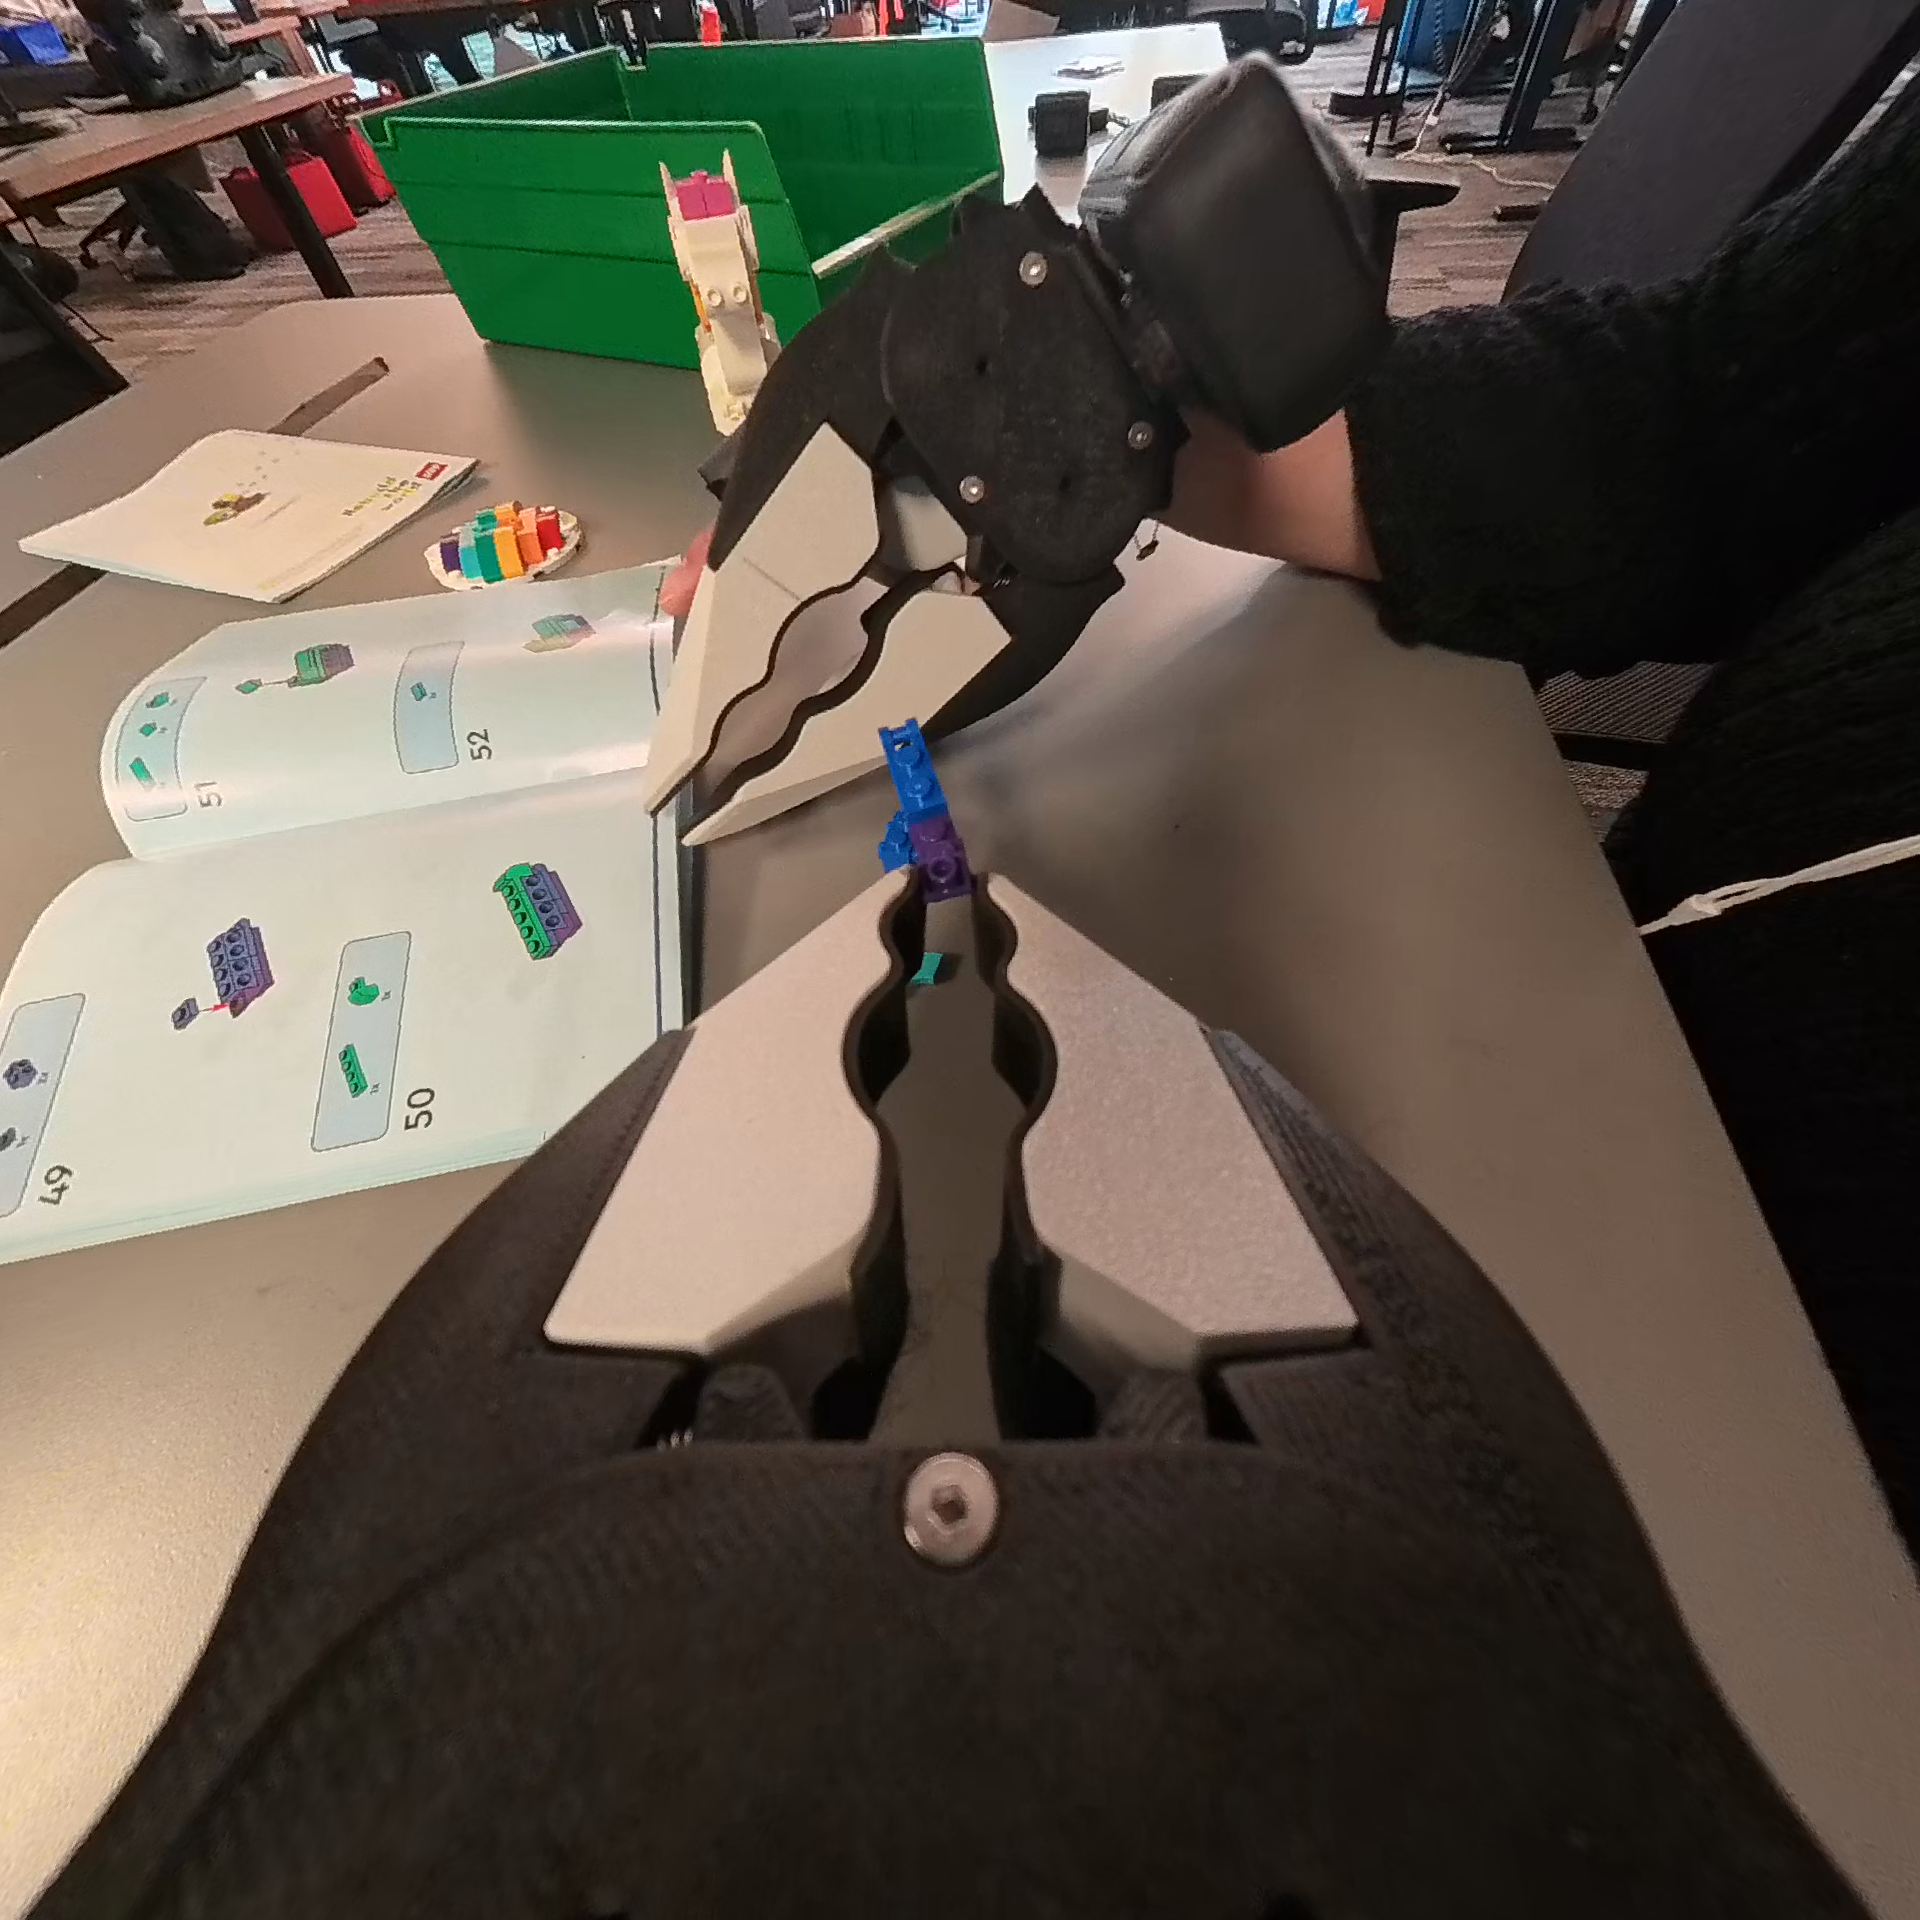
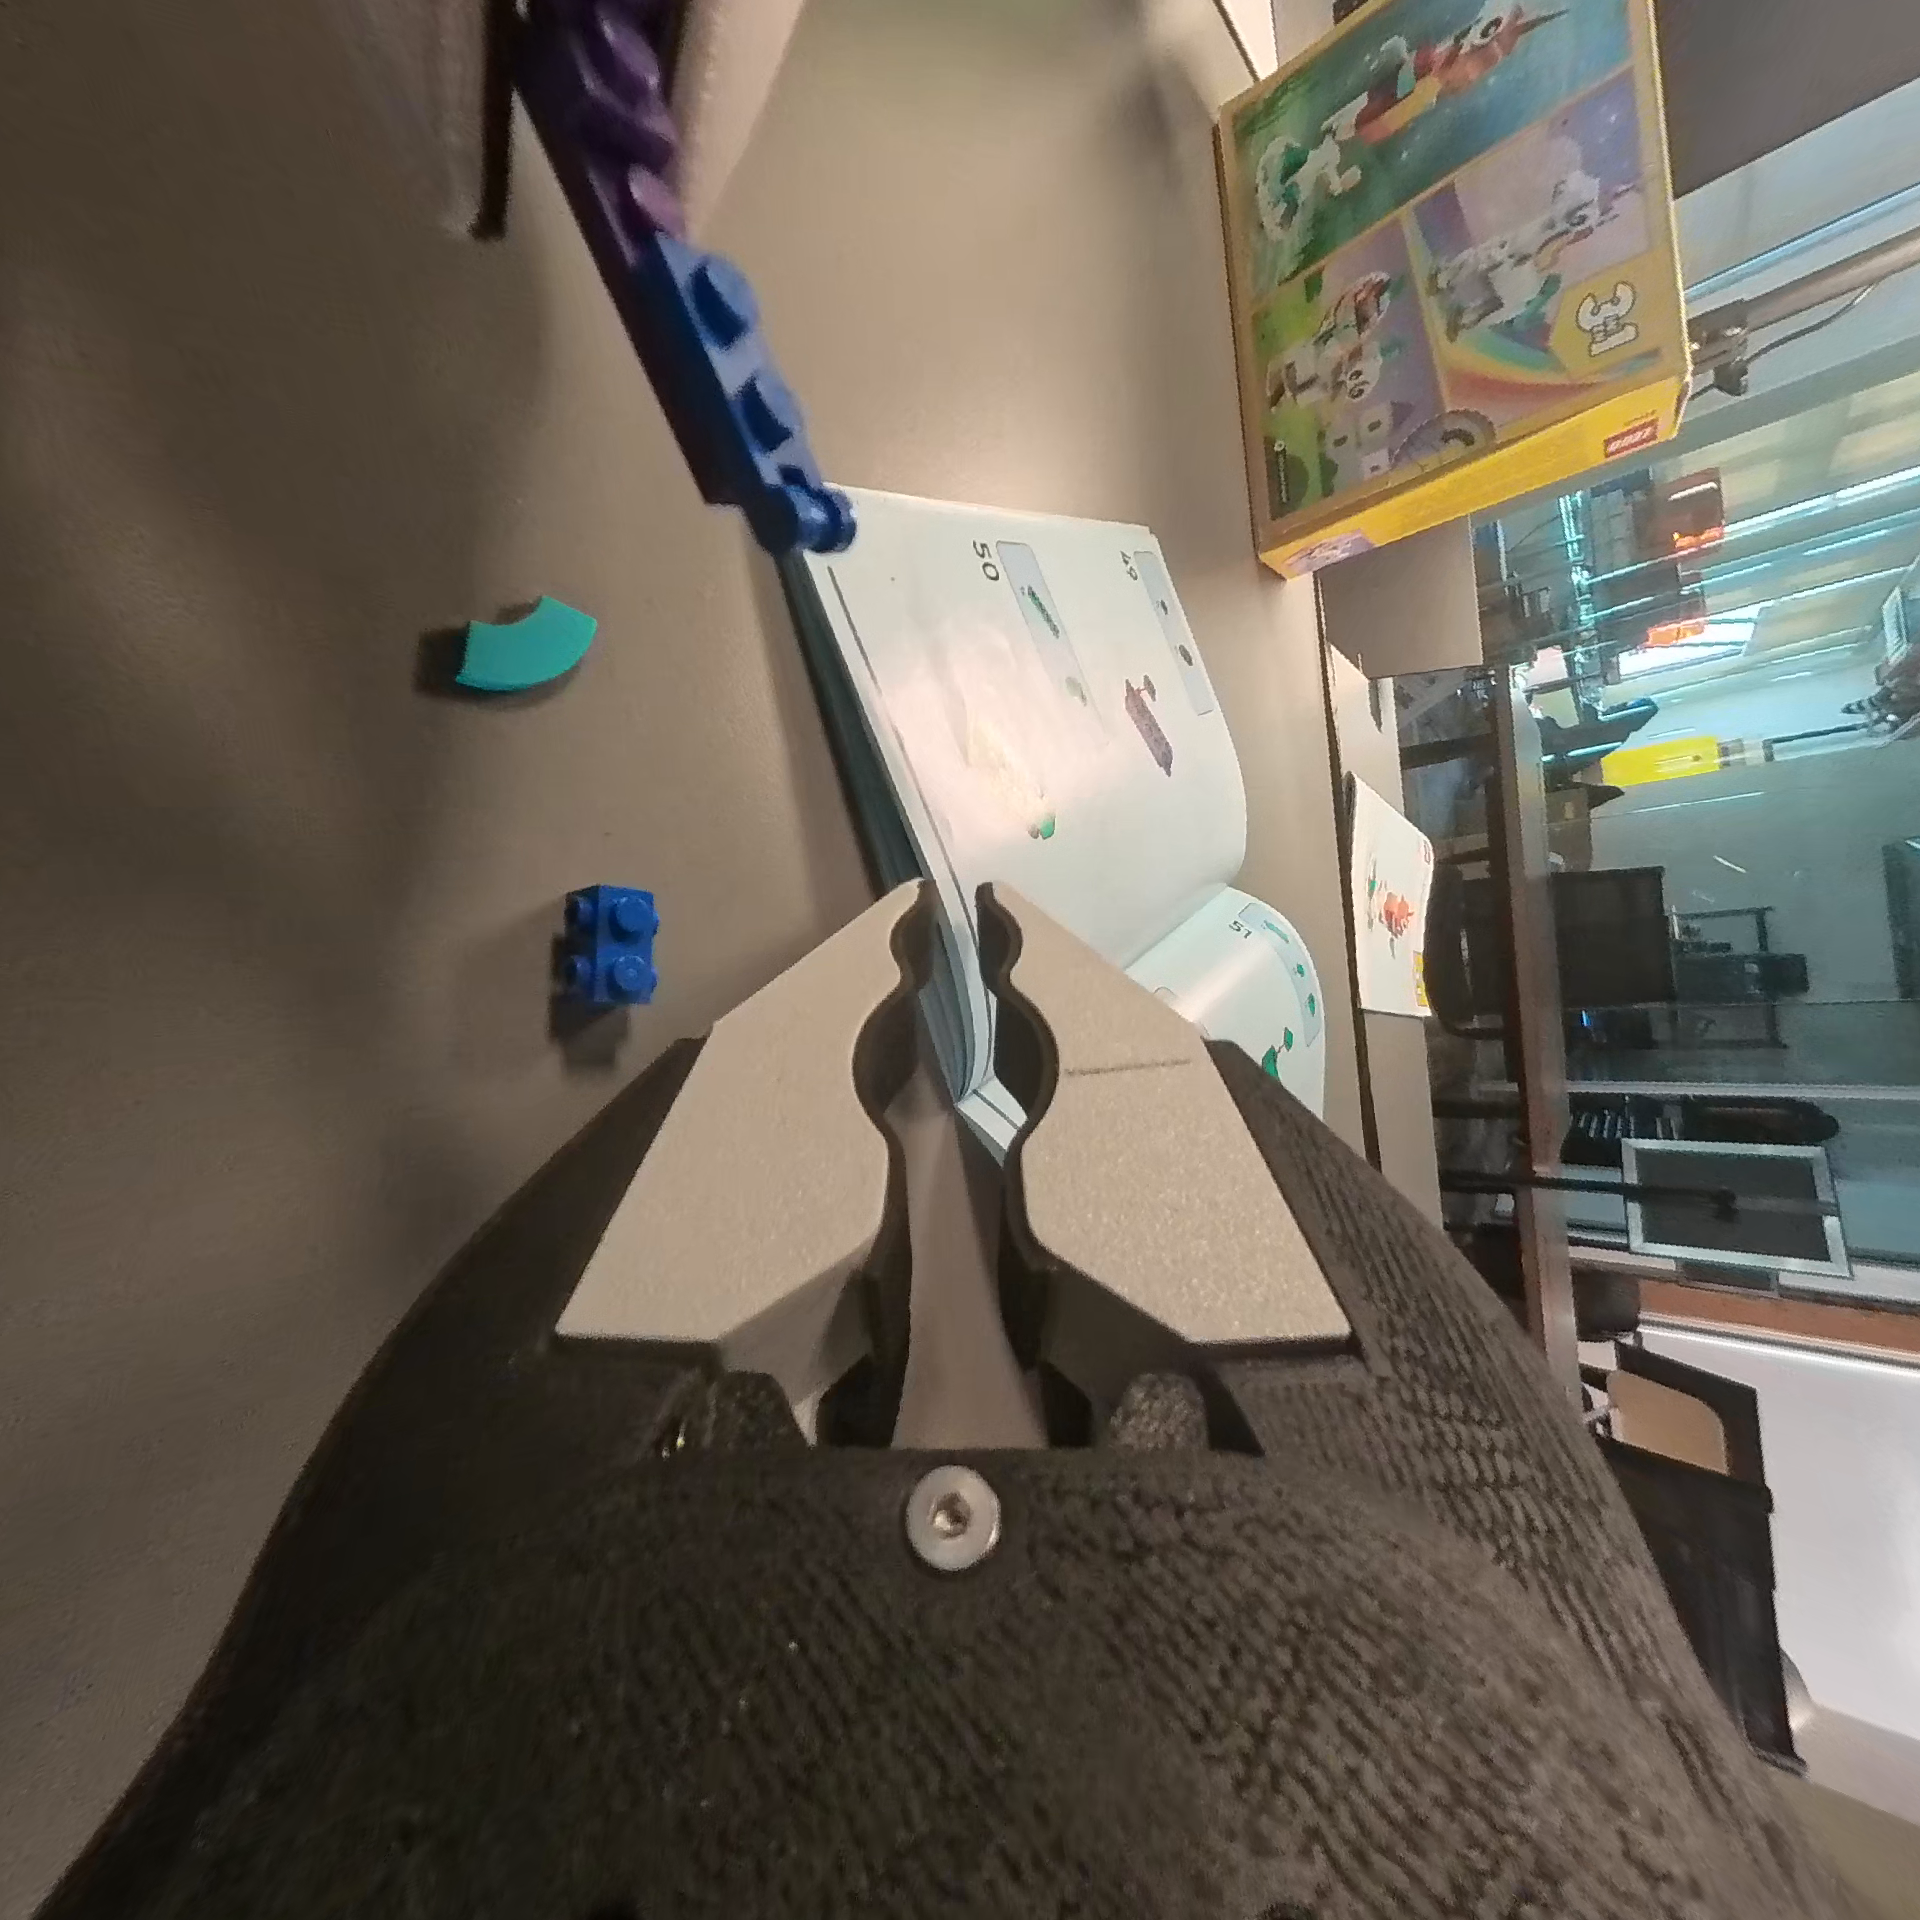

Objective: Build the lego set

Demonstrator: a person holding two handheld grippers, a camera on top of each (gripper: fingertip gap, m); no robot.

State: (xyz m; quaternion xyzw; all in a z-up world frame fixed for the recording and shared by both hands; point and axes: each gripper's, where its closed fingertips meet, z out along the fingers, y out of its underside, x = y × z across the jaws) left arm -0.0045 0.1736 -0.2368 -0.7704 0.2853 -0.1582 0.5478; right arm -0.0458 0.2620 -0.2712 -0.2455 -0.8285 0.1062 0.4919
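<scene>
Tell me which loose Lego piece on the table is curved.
The teal piece: a flat arc lying on the table. The other loose one, the blue brick, is a square-edged studded block.

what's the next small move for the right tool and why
Probably swing the right tool off the booklet edge toward the loose blue brick on the table: the left tool grips the purple-and-blue assembly, while the right holds nothing.

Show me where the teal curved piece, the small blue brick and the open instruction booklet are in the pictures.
teal curved piece (image 2: pixel 523 644): right wrist view, on its flat top face.
small blue brick (image 2: pixel 611 948): right wrist view, on its studded side.
open instruction booklet (image 1: pixel 312 935): left wrist view, on the nearer open page.
</scene>
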